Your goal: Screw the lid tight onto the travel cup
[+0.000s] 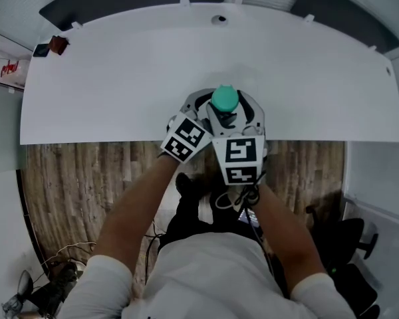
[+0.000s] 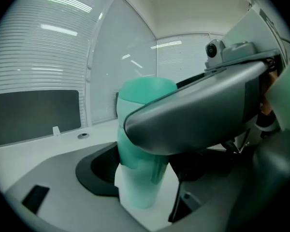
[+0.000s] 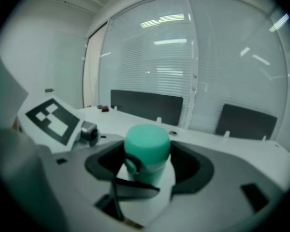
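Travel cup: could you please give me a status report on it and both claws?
Left claw shut on travel cup body. Right claw shut on lid. Cup upright at table near edge. Nothing in the way.

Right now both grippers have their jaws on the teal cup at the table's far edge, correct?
No: the teal cup is at the table's near edge, by the person, as the head view shows. The left gripper and right gripper both have jaws on it.

Left gripper [image 2: 140, 178], right gripper [image 3: 147, 170] grey; black-white marker cubes [image 1: 185, 139]; white short sleeves [image 1: 110, 272].
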